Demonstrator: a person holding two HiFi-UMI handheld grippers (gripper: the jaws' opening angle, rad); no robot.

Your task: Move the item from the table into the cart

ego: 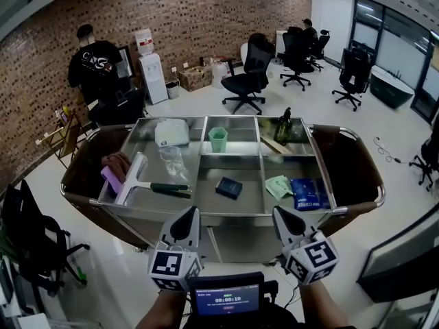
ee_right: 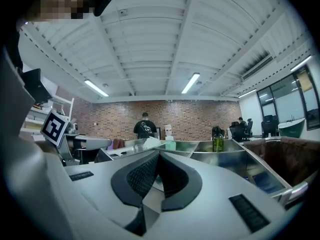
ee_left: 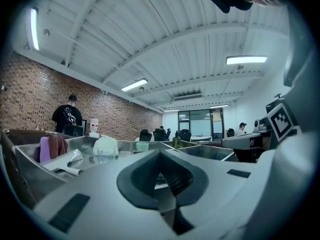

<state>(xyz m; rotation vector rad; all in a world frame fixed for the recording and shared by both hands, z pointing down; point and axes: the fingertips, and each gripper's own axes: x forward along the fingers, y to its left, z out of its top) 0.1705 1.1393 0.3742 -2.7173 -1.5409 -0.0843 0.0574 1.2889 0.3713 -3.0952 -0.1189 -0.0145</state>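
I judge this the approach: my left gripper (ego: pixel 192 214) and right gripper (ego: pixel 280 214) hover closed and empty just short of the cart (ego: pixel 226 214), whose trays hold every item I see, so next I choose one and open.

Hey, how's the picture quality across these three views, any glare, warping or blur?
Head view: sharp, evenly lit, fisheye bows the cart rim, soft glare on its steel. Left gripper view: dark rounded corners, ceiling lights blown out, claw soft up close. Right gripper view: same vignette, mosaic patch top left.
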